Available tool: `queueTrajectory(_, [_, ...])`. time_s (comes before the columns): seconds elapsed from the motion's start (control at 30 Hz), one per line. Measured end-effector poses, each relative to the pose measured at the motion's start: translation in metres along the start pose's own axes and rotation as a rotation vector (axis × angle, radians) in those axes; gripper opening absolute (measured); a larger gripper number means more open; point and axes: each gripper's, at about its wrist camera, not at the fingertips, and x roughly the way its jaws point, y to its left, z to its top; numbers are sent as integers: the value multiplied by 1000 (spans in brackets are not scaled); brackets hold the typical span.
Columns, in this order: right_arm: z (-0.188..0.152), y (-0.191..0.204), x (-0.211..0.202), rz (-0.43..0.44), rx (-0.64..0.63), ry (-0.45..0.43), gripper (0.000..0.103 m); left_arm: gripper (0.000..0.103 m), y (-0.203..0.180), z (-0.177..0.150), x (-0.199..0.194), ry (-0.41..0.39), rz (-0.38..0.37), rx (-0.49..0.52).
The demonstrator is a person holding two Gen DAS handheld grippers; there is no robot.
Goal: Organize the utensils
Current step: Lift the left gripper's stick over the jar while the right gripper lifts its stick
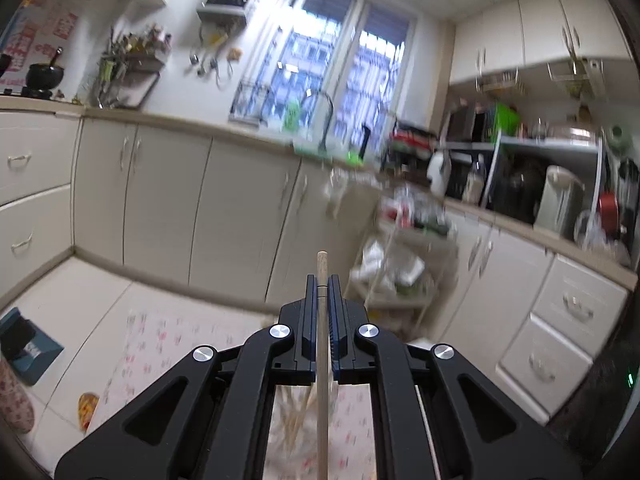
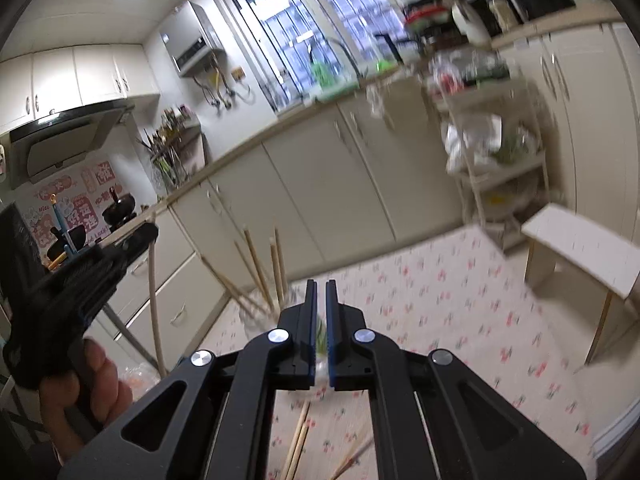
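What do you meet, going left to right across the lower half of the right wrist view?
Hand holding the left gripper → chopsticks in a glass jar → right gripper → white stool.

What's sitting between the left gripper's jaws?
One wooden chopstick, pinched lengthwise in the left gripper, its tip poking out in front. The left wrist view shows it.
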Motion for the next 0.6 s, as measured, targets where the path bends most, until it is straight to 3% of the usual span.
queueTrajectory(0.2, [4, -7, -5, -16, 2, -14, 5, 5, 1, 20, 22, -77, 31, -41])
queueTrajectory(0.37, [-12, -29, 17, -93, 46, 171, 6, 5, 2, 25, 37, -111, 53, -56])
queueTrajectory(0.43, [-28, -40, 35, -143, 70, 277, 19, 5, 2, 25, 41, -125, 60, -57])
queueTrajectory(0.53, [-41, -43, 60, -196, 37, 382, 23, 5, 3, 30, 45, -151, 65, -74])
queueTrajectory(0.6, [-44, -41, 71, -222, 12, 408, 28, 5, 4, 31, 46, -166, 69, -80])
